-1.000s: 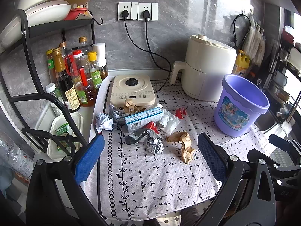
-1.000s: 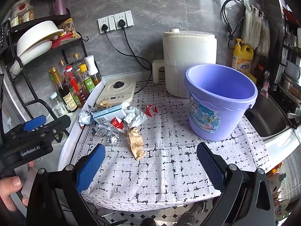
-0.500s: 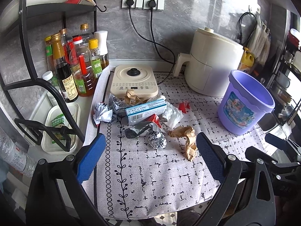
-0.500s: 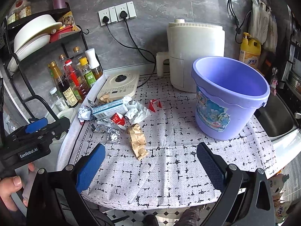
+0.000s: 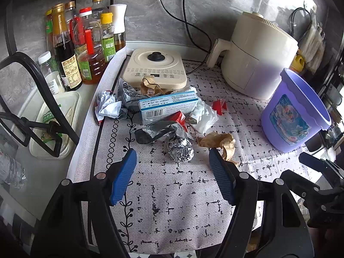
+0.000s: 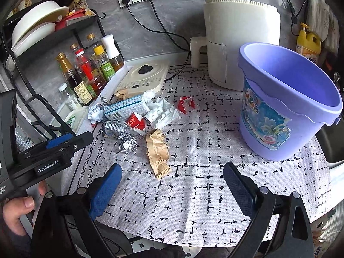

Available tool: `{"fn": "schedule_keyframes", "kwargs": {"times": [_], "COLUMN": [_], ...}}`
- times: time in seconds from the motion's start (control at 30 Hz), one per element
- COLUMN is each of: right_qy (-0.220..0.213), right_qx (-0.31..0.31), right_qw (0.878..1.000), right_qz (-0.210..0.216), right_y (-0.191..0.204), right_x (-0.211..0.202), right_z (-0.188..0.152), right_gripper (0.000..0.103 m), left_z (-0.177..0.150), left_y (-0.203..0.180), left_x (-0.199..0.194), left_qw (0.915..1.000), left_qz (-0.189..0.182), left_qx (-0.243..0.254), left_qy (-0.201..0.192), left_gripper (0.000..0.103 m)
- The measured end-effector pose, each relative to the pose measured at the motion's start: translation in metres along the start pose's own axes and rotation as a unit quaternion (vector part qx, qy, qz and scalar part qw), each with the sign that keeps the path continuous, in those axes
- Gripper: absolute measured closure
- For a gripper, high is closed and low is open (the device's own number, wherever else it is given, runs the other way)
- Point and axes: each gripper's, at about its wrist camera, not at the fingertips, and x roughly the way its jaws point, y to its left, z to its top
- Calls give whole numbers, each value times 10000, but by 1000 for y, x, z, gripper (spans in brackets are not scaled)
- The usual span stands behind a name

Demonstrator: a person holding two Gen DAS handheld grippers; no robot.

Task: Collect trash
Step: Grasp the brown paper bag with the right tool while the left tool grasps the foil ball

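Since the foil ball [image 5: 180, 151] sits dead ahead of the left tool [image 5: 172, 177], whose empty jaws are closing, it's nearer than the spread-open, empty right tool [image 6: 172, 185].

A heap of trash lies toward the back left corner of the tabletop. A crumpled ball of silver foil [image 5: 180, 149] sits nearest the front edge, with a dark, flattened foil wrapper [image 5: 154, 132] touching it from behind. Just right of the ball lies a crumpled brown paper bag [image 6: 158, 150], stretched toward the front edge. Behind these a blue-and-white carton [image 5: 168, 107] lies on its side, a red packet [image 6: 135, 121] poking from beneath it. Crumpled white paper [image 5: 108, 105] sits at its left end, a white wrapper [image 6: 162, 112] at its right. A small red folded carton [image 6: 186, 105] lies apart to the right. The purple bucket [image 6: 268, 129] stands upright and empty near the right edge.
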Motion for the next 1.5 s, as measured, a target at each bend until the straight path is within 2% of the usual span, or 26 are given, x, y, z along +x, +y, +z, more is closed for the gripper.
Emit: {"fn": "schedule_keyframes", "kwargs": {"times": [0.23, 0.6, 0.7, 0.73, 0.77, 0.93, 1.13, 1.3, 1.5], "right_qy": [333, 839, 915, 941, 959, 1035, 1170, 1158, 1051], "right_qx": [-157, -449, -561, -589, -615, -771, -834, -977, -1051], "right_qw": [9992, 9944, 9926, 9920, 9915, 9889, 9858, 9838, 9851], "right_qz": [185, 457, 562, 601, 636, 730, 874, 957, 862], "right_y": [-11, -14, -10, -8, -6, 3, 9, 20, 26], "right_x": [36, 78, 83, 85, 86, 93, 104, 112, 121], "right_z": [13, 18, 19, 19, 19, 16, 9, 7, 7], "right_gripper": [16, 26, 29, 30, 31, 33, 40, 41, 41], "left_z": [0, -6, -6, -6, -5, -8, -13, -16, -20], "left_y": [-6, -8, -9, -11, -13, -11, -2, 4, 14], "left_x": [42, 87, 87, 87, 86, 82, 65, 54, 54], "left_qw": [9994, 9967, 9970, 9972, 9973, 9968, 9960, 9940, 9899], "left_qz": [78, 319, 230, 246, 289, 404, 554, 858, 1247], "left_qx": [-171, -392, -466, -453, -428, -527, -638, -640, -652], "left_qy": [303, 638, 578, 543, 516, 454, 282, 204, 192], "left_gripper": [41, 42, 54, 65, 69, 69, 69, 69, 69]}}
